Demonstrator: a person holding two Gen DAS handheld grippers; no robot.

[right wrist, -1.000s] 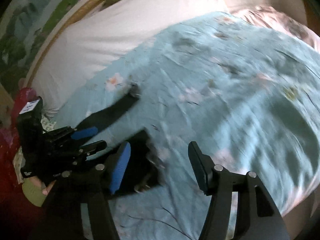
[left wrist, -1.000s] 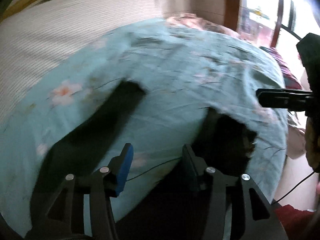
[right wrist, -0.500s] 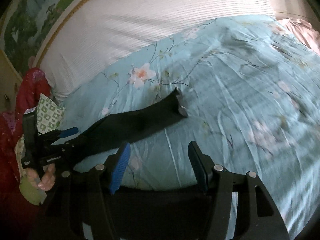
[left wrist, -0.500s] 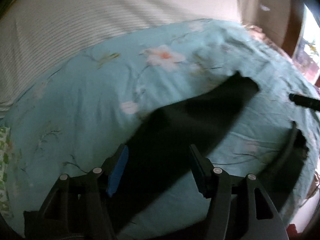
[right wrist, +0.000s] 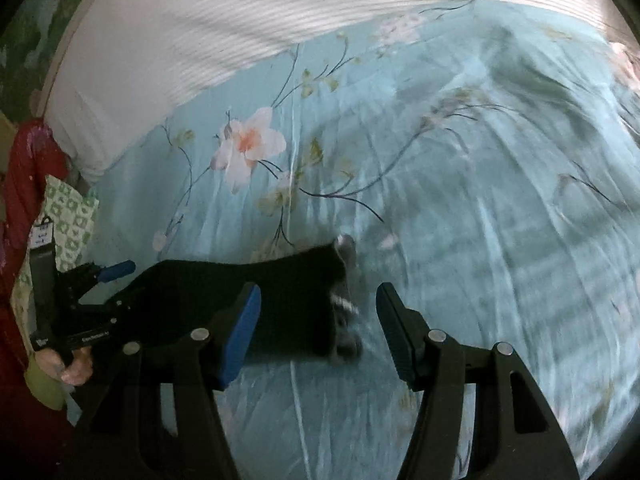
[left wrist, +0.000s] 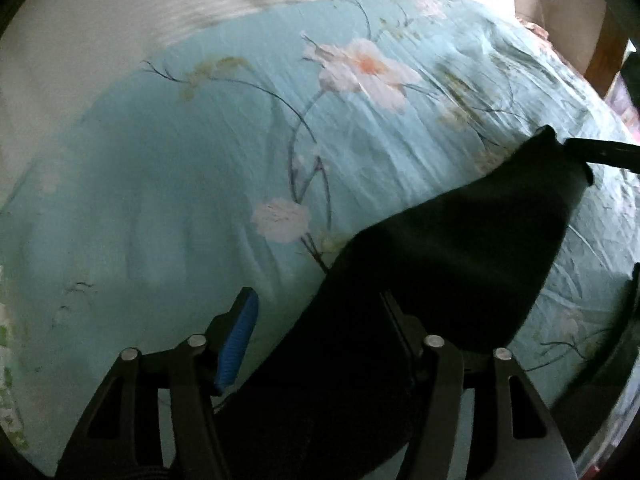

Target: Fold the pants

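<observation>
Jaws: L gripper (left wrist: 316, 294) just closing, pants (left wrist: 460, 260) between, ungripped; R gripper (right wrist: 318, 288) wide (blurred).

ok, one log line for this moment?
step: fold pants | left gripper: jaws just been closing, pants between, not clamped | right gripper: open above pants hem | surface: floral sheet
</observation>
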